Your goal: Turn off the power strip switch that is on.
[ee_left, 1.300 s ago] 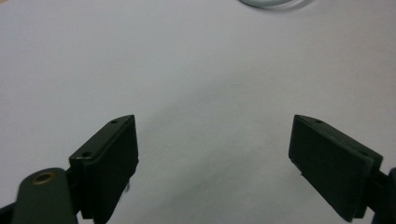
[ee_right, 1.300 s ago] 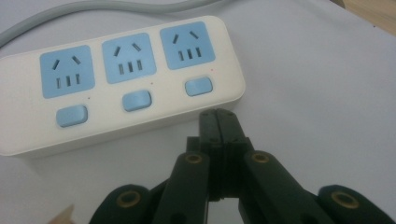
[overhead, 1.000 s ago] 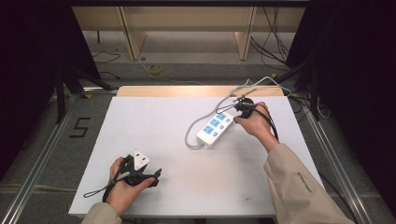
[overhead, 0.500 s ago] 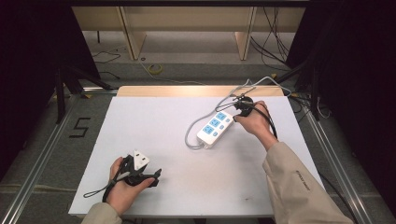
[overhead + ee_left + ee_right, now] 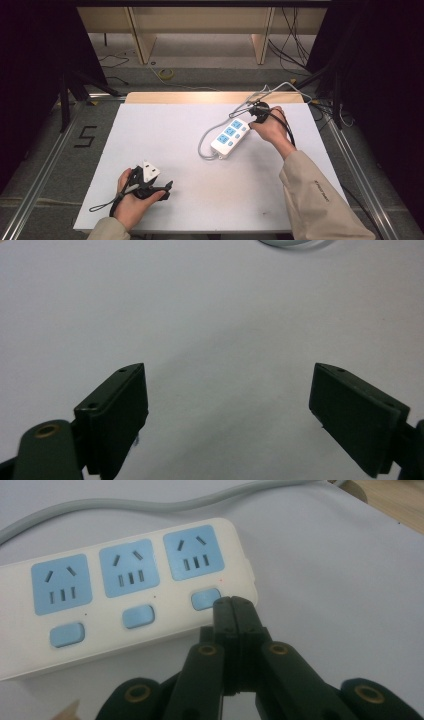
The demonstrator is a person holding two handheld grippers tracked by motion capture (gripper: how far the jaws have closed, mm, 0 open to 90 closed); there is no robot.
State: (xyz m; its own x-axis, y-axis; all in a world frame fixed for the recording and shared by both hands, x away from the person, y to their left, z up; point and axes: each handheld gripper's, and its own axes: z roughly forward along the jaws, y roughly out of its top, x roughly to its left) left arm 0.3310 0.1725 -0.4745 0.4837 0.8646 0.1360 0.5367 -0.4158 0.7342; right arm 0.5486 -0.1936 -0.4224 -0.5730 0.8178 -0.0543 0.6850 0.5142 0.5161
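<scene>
**Closed claw at the power strip's button**

The white desk (image 5: 190, 200) holds a white power strip (image 5: 230, 137) with three blue sockets, on its far right part. A grey cord (image 5: 202, 142) curls beside it. The right claw (image 5: 233, 605) is closed, holding nothing, its tips at the end blue button (image 5: 204, 599). The left claw (image 5: 227, 410) is wide open and rests near the front left edge.
</scene>
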